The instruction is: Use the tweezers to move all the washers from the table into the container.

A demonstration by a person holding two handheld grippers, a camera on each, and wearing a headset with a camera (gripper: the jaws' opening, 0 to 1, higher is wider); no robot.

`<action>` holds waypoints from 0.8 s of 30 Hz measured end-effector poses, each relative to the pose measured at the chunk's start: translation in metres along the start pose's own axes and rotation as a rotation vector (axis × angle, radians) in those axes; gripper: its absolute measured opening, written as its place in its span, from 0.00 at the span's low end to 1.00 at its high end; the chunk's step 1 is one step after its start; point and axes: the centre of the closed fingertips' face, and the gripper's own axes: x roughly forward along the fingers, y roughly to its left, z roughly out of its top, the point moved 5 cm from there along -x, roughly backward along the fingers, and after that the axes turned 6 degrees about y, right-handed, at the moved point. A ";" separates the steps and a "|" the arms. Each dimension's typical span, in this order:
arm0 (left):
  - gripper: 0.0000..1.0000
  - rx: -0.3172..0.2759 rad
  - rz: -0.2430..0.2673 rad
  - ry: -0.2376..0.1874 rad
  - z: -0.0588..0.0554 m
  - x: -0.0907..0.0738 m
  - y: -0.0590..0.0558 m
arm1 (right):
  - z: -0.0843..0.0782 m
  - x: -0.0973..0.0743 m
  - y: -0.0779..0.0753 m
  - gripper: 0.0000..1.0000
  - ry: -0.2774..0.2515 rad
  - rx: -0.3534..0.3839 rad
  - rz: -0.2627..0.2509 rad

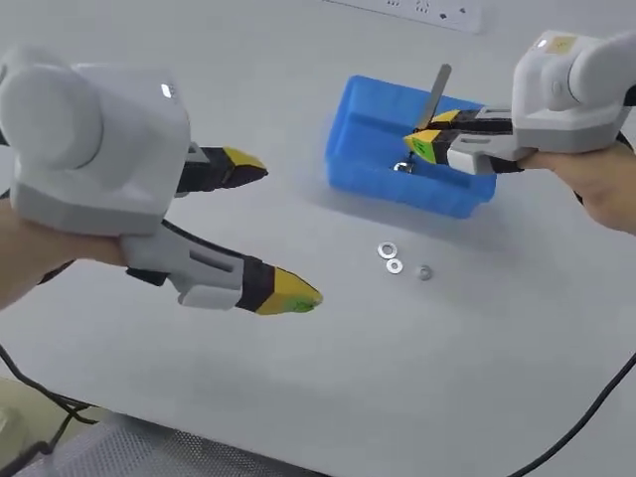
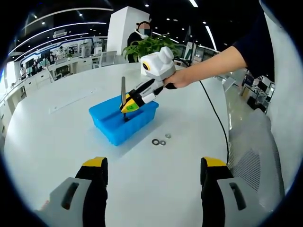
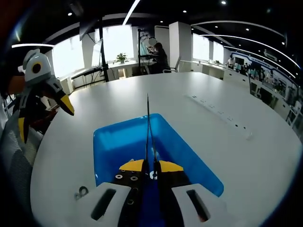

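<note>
Blue plastic container sits under right gripper pinching slim metal tweezers (left gripper's jaws spread).

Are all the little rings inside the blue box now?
No, several washers lie on the white table, outside the blue container.
</note>
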 end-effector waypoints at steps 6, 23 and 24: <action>0.86 0.004 0.004 -0.010 0.004 0.000 0.003 | 0.000 -0.004 0.001 0.10 0.000 -0.001 0.001; 0.79 0.108 -0.004 -0.214 0.101 0.014 0.061 | 0.020 -0.017 0.013 0.10 -0.006 -0.093 0.053; 0.83 0.085 -0.033 -0.228 0.105 0.015 0.062 | 0.020 -0.018 0.014 0.10 -0.007 -0.096 0.055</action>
